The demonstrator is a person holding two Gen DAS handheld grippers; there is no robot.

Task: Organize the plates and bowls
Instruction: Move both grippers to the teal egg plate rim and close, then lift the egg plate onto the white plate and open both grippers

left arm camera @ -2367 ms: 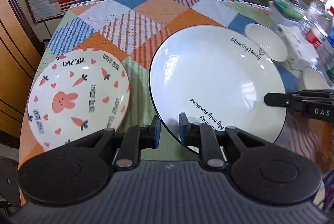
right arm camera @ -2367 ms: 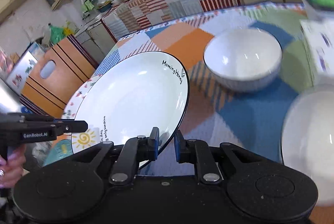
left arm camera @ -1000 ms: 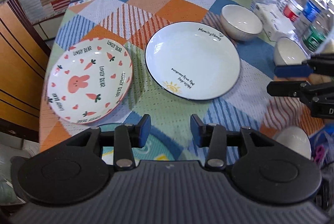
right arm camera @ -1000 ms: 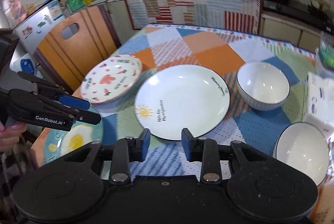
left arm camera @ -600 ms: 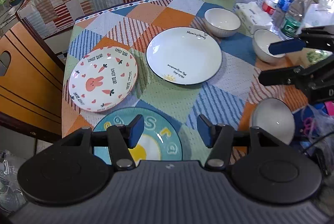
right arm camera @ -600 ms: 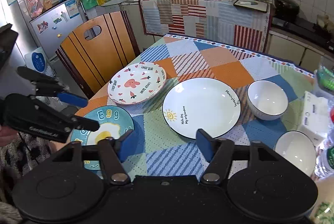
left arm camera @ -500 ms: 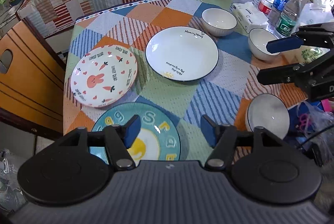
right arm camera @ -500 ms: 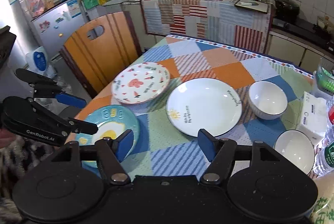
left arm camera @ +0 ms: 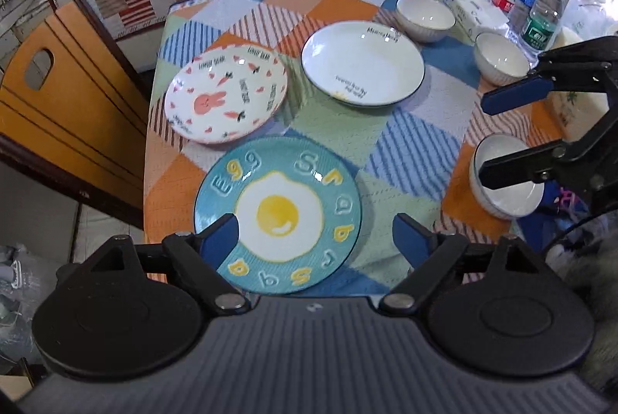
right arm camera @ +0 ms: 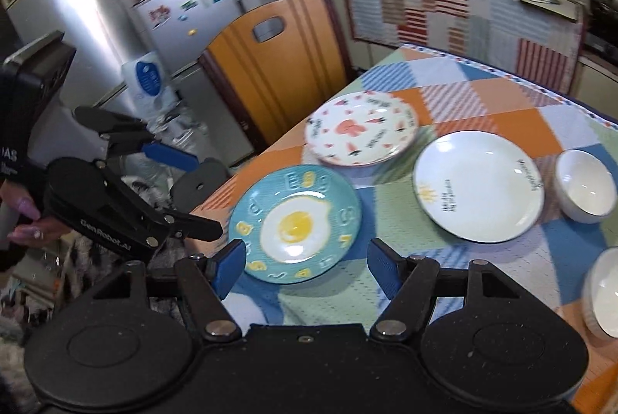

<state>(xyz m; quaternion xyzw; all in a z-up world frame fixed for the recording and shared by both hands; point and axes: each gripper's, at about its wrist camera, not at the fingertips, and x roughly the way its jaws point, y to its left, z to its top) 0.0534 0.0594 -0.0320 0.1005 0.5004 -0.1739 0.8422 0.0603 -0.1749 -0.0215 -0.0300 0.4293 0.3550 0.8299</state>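
Three plates are laid on the patchwork tablecloth point(left arm camera: 340, 128): at the left the rabbit plate point(left arm camera: 226, 99), near it on the near side the blue egg plate point(left arm camera: 278, 215), and farther right the white plate point(left arm camera: 363, 62), each apart from the others. Three white bowls are seen along the right side: a far bowl point(left arm camera: 425, 18), a middle bowl point(left arm camera: 501, 58) and a near bowl point(left arm camera: 506, 178). The left gripper point(left arm camera: 314, 234) is held above the egg plate, its jaws opening with nothing gripped. The right gripper point(right arm camera: 305, 265) is spread wide and empty.
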